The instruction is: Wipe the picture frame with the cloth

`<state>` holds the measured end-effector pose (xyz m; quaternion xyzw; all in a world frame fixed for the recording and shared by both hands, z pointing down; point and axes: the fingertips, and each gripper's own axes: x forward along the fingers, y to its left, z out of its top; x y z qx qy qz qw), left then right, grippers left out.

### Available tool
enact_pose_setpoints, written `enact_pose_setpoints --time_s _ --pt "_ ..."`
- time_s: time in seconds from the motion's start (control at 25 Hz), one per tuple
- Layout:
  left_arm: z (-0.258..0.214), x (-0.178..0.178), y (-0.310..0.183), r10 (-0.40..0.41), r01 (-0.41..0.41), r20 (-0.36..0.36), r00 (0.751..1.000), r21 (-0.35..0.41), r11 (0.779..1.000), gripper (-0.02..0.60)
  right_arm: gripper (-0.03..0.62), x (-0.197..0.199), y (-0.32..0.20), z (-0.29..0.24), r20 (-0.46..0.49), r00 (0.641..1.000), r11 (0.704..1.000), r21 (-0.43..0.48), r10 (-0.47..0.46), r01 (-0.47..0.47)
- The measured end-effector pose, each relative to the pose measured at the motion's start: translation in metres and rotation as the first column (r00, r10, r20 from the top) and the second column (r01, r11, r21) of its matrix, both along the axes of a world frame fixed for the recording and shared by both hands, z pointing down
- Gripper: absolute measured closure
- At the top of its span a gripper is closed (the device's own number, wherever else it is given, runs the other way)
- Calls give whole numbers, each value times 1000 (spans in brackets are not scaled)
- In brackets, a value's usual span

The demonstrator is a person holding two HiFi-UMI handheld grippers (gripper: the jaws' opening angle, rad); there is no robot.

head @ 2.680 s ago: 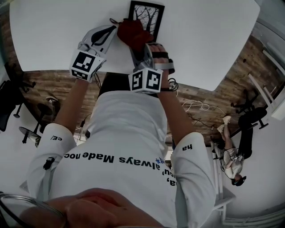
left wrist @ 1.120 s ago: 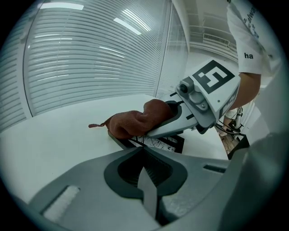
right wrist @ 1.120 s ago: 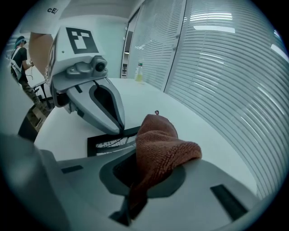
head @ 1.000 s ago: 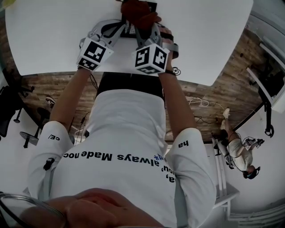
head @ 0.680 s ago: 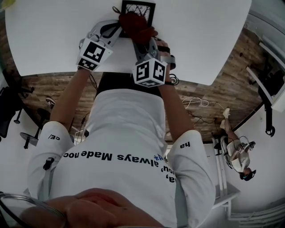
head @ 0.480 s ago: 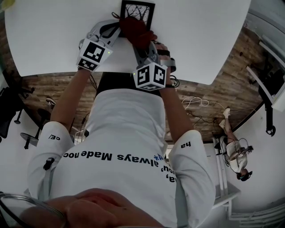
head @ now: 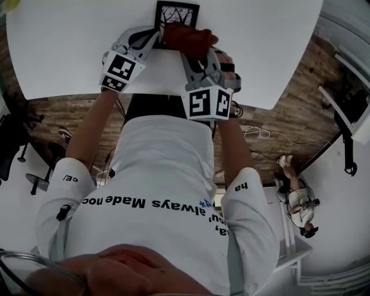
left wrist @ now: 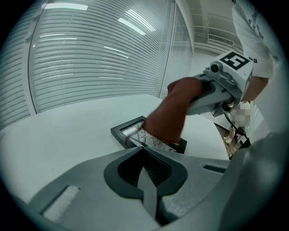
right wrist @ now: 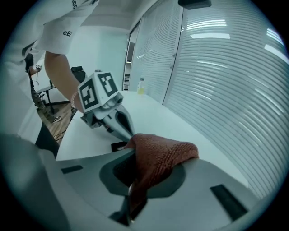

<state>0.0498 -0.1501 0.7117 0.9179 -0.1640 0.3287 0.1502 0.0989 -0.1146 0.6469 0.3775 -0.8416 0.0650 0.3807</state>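
Note:
A black picture frame (head: 173,13) with a branch print lies flat on the white table (head: 63,46). In the head view my right gripper (head: 193,51) is shut on a red cloth (head: 189,38), which lies bunched over the frame's near right part. My left gripper (head: 155,36) is shut, its tip at the frame's near left corner. In the left gripper view the closed jaws of my left gripper (left wrist: 143,149) point at the frame (left wrist: 131,131), with the cloth (left wrist: 171,113) on top of it. The right gripper view shows the cloth (right wrist: 158,155) clamped in my right gripper (right wrist: 146,158).
The table's near edge (head: 144,95) runs just under both hands. Office chairs (head: 17,139) stand on the wooden floor at left. Another person (head: 296,203) is on the floor at right. A small bottle (right wrist: 142,85) stands at the table's far end.
My right gripper has drawn the cloth back over the frame and then to the right. The left gripper has stayed at the frame's corner.

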Motion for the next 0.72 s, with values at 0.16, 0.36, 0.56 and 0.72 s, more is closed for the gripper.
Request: enact_pose_setpoints --time_s 0.16,0.36,0.56,0.72 --pt "0 0 0 -12 12 9 1000 0 1000 578 566 24 -36 -19 -11 998 995 80 63 -62" --pt "0 1 -1 -23 23 11 1000 -3 1000 579 566 42 -68 1 -58 994 990 108 97 -91" --pt "0 1 -1 -27 27 10 1000 -7 1000 579 566 48 -79 59 -118 990 997 17 76 -74" --pt "-1 2 0 -21 21 4 1000 -16 1000 578 566 47 -81 68 -119 991 998 -8 59 -61"
